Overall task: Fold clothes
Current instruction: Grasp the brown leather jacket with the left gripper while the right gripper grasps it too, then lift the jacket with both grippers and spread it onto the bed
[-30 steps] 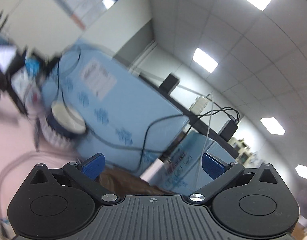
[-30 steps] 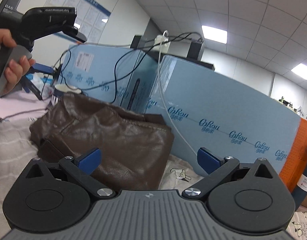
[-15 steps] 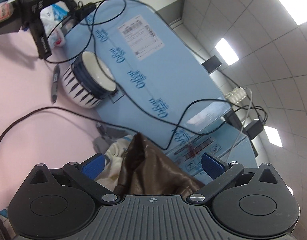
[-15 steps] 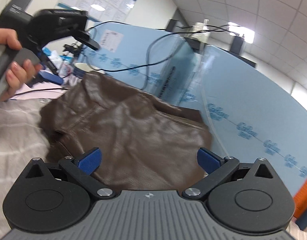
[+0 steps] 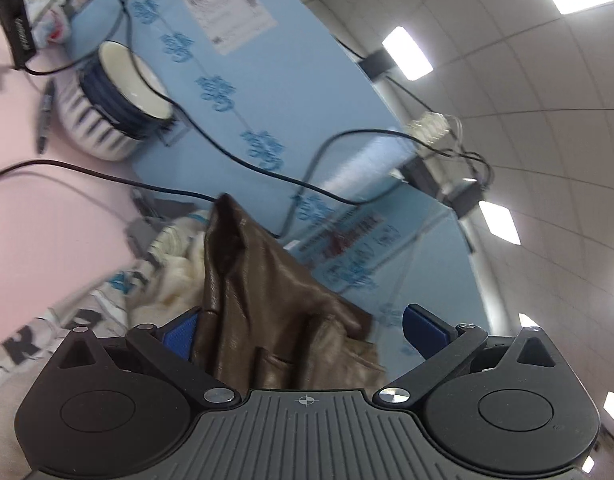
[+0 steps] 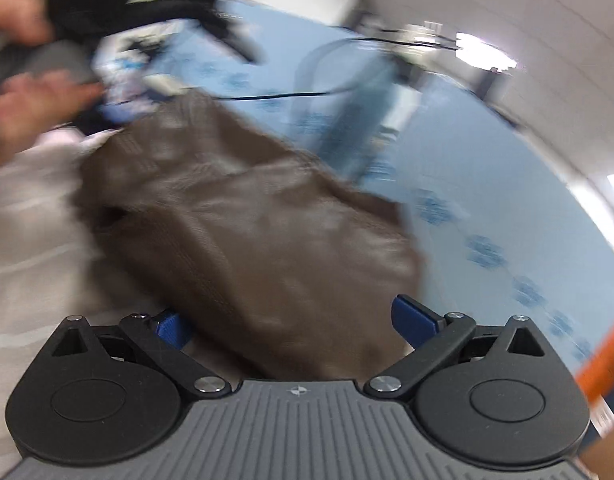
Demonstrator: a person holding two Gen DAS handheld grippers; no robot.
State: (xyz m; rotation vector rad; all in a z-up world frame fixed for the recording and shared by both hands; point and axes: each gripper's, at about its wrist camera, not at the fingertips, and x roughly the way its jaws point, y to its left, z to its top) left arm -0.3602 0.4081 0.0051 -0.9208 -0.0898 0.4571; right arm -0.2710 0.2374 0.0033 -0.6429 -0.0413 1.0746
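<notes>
A brown leather garment (image 6: 243, 224) lies in a heap against the blue panels; it also shows in the left wrist view (image 5: 267, 304), with a raised corner. My left gripper (image 5: 303, 336) is open, its blue pads on either side of the garment's near edge, nothing clamped. My right gripper (image 6: 295, 328) is open and close over the garment's near end; this view is motion-blurred. The left gripper in a hand (image 6: 35, 64) shows at the upper left of the right wrist view.
Blue foam panels (image 5: 235, 92) stand behind the garment, with black cables (image 5: 107, 176) draped across. A blue-and-white striped bowl (image 5: 115, 116) and a pen (image 5: 45, 116) sit on the pink surface (image 5: 47, 232). White and printed cloths (image 5: 167, 276) lie beside the garment. An orange object (image 6: 603, 364) is at far right.
Both grippers have tilted down and moved closer to the brown garment, which now fills more of each view. Both stay open. The right wrist view has become blurred.
</notes>
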